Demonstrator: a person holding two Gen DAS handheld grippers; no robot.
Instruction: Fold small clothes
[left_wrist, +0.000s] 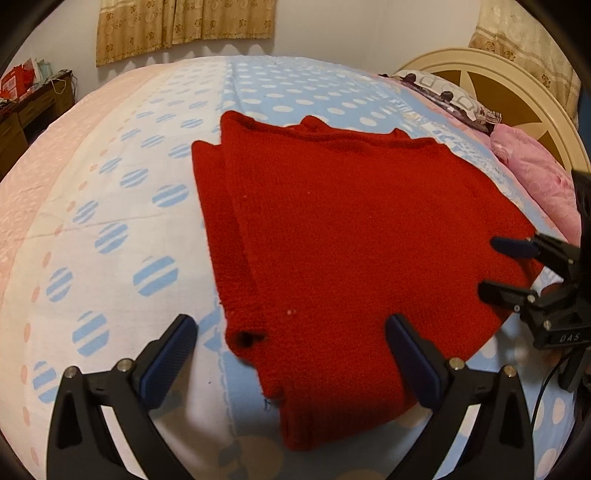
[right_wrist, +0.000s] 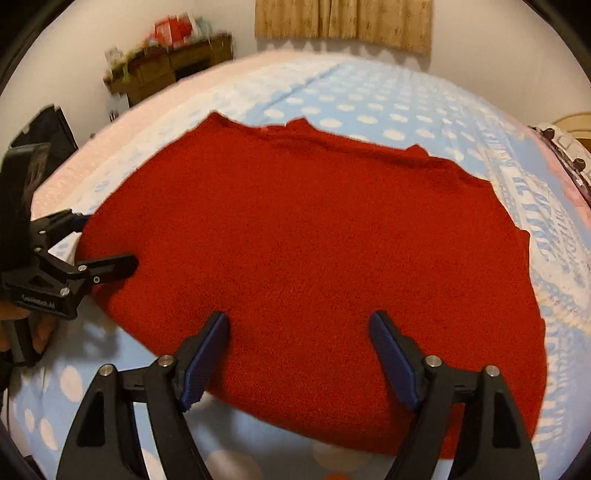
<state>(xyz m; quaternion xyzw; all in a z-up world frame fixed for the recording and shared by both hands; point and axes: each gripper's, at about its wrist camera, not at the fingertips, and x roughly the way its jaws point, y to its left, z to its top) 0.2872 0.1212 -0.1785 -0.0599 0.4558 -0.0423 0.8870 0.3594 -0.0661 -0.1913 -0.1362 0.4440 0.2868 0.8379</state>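
A red knitted sweater lies flat on the dotted bedsheet, with one sleeve folded in along its left side and the cuff near me. My left gripper stands wide open above that near left corner, pads apart and holding nothing. In the right wrist view the sweater fills the middle. My right gripper is open over its near hem with only cloth beneath. Each gripper shows in the other's view: the right gripper at the sweater's right edge, the left gripper at its left edge.
A patterned pillow and a pink quilt lie by the cream headboard on the right. A wooden desk with clutter stands against the far wall under beige curtains. The sheet stretches beyond the sweater.
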